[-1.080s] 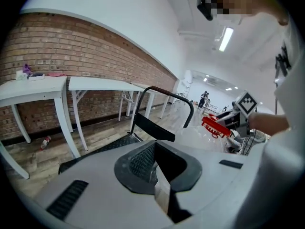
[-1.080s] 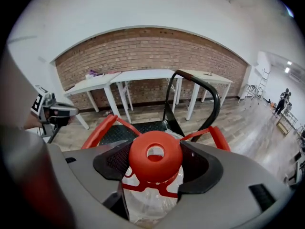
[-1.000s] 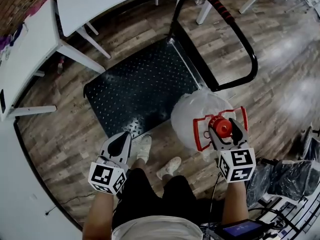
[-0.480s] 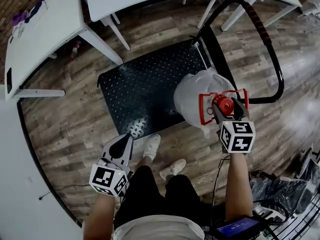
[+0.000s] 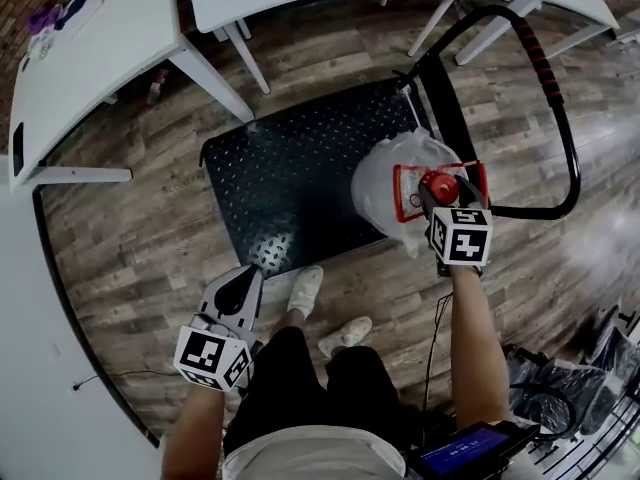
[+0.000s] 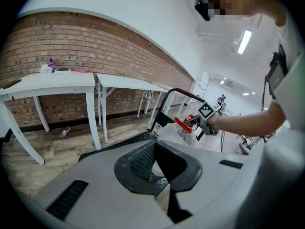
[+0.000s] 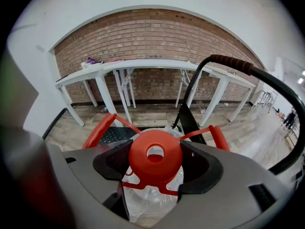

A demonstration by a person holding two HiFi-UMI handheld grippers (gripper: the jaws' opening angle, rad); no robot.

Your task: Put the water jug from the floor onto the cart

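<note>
The water jug (image 5: 385, 190) is clear plastic with a red cap (image 5: 440, 182) and a red carry handle (image 5: 400, 194). My right gripper (image 5: 441, 192) is shut on the capped neck and holds the jug over the right end of the black cart deck (image 5: 290, 168), beside the handle post. I cannot tell whether its base rests on the deck. In the right gripper view the cap (image 7: 155, 156) sits between the black pads. My left gripper (image 5: 243, 282) hangs shut and empty near the person's shoes, in front of the cart; its own view shows the jug (image 6: 185, 132) far ahead.
The cart's black push handle (image 5: 556, 88) with a red grip loops around to the right of the jug. White tables (image 5: 90, 68) stand along the brick wall beyond the cart. Cables and bags (image 5: 560, 388) lie on the wood floor at the lower right.
My right gripper has carried the jug away from the person, from the floor beside the cart to over the deck's right end. The left gripper has kept its place near the shoes.
</note>
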